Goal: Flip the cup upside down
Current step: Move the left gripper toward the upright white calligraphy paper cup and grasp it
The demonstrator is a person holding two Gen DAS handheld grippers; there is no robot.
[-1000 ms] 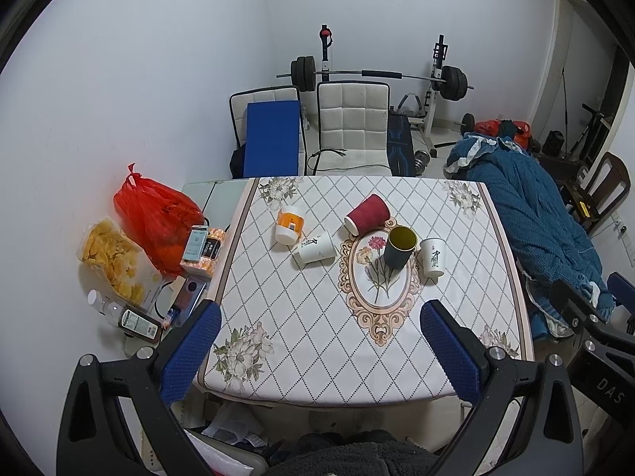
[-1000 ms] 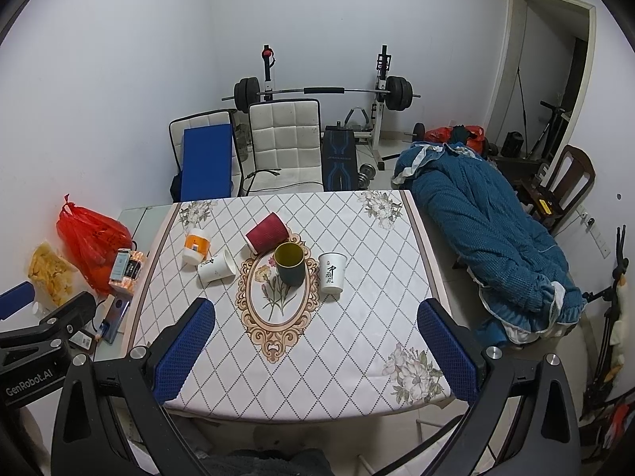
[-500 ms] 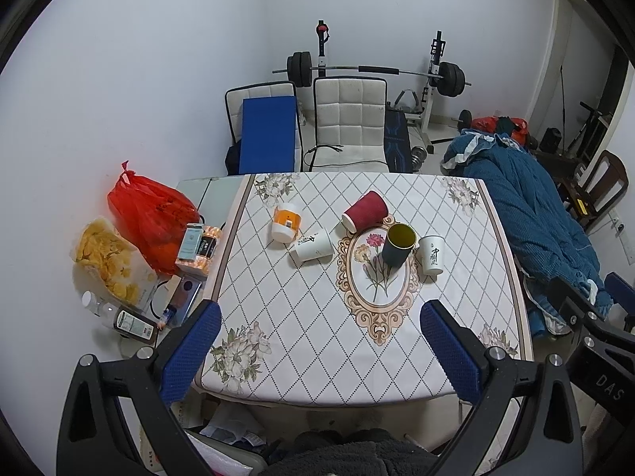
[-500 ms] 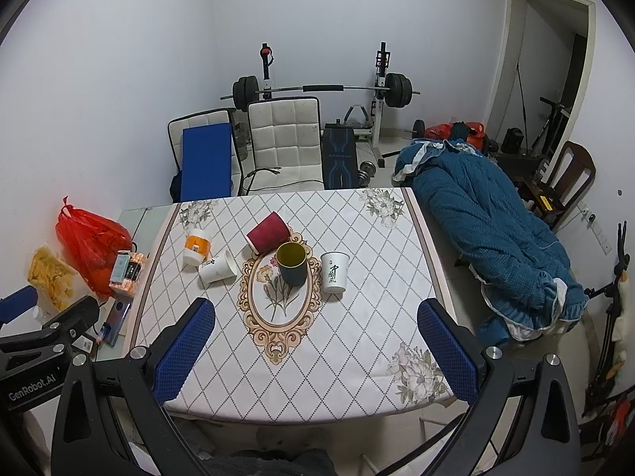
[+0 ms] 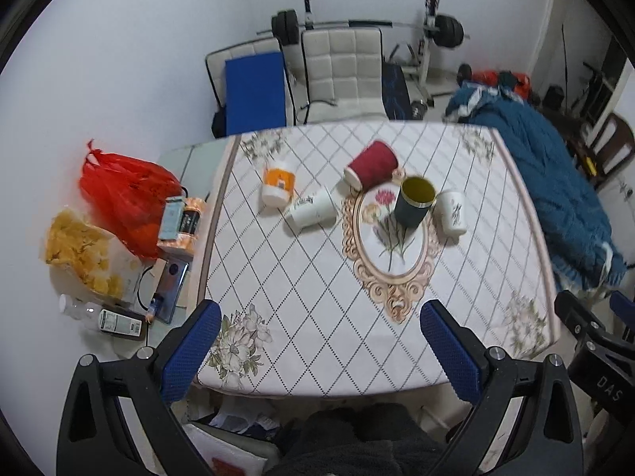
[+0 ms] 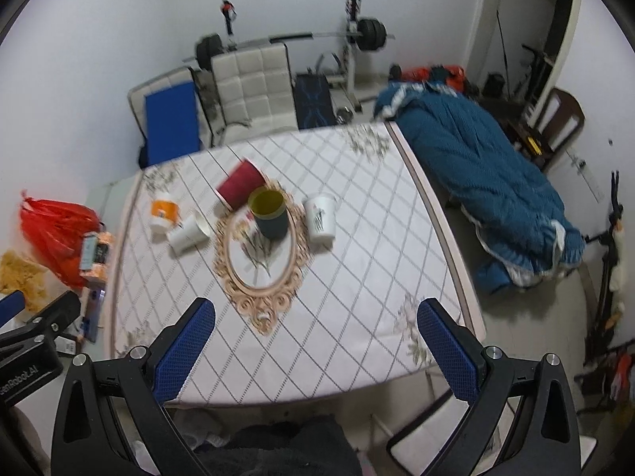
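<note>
Several cups sit on the table point(image 5: 317, 293). A dark cup with a yellow inside point(image 5: 414, 206) point(image 6: 270, 214) stands upright at the oval print. A white printed cup point(image 5: 451, 211) point(image 6: 320, 218) stands upright to its right. A red cup point(image 5: 371, 164) point(image 6: 240, 186) and a white cup point(image 5: 311, 211) point(image 6: 188, 233) lie on their sides. An orange-and-white cup point(image 5: 278, 186) point(image 6: 162, 213) sits at the left. My left gripper point(image 5: 319, 345) and right gripper point(image 6: 317, 347) are open and empty, high above the table's near edge, far from the cups.
A red bag point(image 5: 127, 202), snacks and bottles lie on the floor left of the table. A blue blanket point(image 6: 484, 182) lies to the right. White chairs point(image 5: 341, 71) and a barbell rack stand behind. The other gripper shows at each view's edge.
Both grippers have moved closer to the table and tilted; the cups now look larger. The right wrist view has rotated. No cup has moved.
</note>
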